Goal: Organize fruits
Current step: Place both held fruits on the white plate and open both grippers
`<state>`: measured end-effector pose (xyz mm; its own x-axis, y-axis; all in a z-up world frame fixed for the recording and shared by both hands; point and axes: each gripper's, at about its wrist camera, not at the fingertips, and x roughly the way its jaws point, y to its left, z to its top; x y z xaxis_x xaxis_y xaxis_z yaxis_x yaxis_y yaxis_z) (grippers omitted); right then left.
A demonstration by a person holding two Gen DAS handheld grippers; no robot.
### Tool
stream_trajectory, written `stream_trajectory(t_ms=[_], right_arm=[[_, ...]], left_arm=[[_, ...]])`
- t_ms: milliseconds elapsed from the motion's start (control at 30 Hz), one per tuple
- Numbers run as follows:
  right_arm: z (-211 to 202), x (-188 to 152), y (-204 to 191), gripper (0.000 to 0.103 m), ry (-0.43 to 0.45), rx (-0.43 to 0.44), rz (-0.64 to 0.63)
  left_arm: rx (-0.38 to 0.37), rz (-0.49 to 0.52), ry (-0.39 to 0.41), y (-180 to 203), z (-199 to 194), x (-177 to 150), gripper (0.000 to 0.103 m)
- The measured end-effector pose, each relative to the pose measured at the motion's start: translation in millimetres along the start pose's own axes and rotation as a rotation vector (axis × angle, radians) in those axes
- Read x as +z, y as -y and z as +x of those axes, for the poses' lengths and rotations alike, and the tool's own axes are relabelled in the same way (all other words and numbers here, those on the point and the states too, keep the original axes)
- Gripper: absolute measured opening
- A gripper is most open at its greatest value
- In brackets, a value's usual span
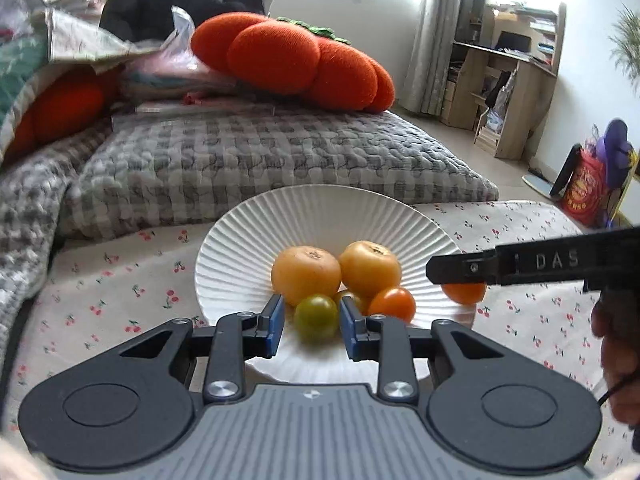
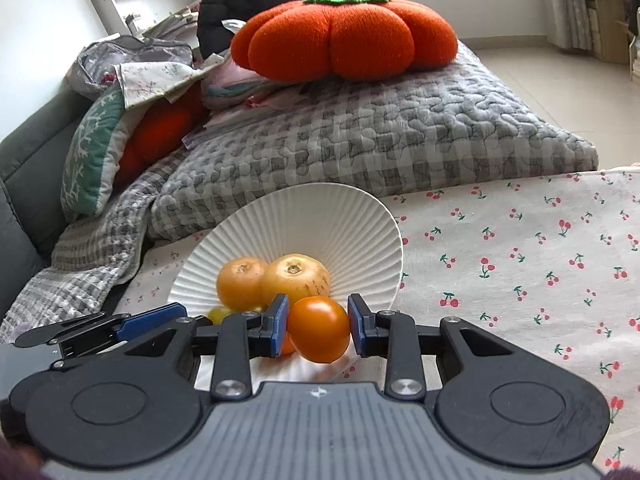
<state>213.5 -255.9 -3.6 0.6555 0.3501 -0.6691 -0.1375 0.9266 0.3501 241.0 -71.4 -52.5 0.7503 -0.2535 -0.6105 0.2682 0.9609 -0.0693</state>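
A white ribbed plate point(image 1: 320, 216) point(image 2: 320, 208) rests on the cherry-print cloth. It holds two large yellow-orange fruits point(image 1: 306, 276) point(image 1: 370, 268) and a small orange tomato point(image 1: 392, 304). My left gripper point(image 1: 312, 320) is shut on a small green tomato point(image 1: 316, 316) over the near part of the plate. My right gripper point(image 2: 318, 326) is shut on an orange tomato point(image 2: 318, 328) at the plate's near right edge. In the left wrist view that tomato point(image 1: 464, 294) shows under a black right finger point(image 1: 460, 270). The left gripper's blue pad point(image 2: 152, 320) shows at the left of the right wrist view.
A grey checked quilt point(image 1: 260, 160) lies right behind the plate, with an orange pumpkin cushion point(image 1: 288, 64) on it. Cherry-print cloth point(image 2: 520, 260) spreads to the right. A person's hand point(image 1: 616, 340) is at the right edge. A wooden desk with shelves point(image 1: 504, 80) stands far back.
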Motion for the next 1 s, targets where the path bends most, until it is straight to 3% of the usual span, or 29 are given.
stream_trajectory(t_ms=[167, 467, 667, 1000], right_arm=[[6.6, -1.4, -0.4, 0.029, -0.006, 0.002, 0.006], [-2.1, 2.0, -0.8, 0.035, 0.019, 0.029, 0.053], [-4.9, 6.6, -2.0, 0.035, -0.015, 0.026, 0.087], [-39.2, 13.7, -13.0, 0.04, -0.002, 0.024, 0.123]], left_arm=[[-0.009, -0.005, -0.008, -4.0, 6.9, -2.9, 0.025], [-0.065, -0.176, 0.034, -36.5, -17.7, 10.9, 0.027], [-0.074, -0.215, 0.013, -41.1, -25.4, 11.8, 0.028], [-0.053, -0.29, -0.041, -53.5, -48.1, 7.2, 0.047]])
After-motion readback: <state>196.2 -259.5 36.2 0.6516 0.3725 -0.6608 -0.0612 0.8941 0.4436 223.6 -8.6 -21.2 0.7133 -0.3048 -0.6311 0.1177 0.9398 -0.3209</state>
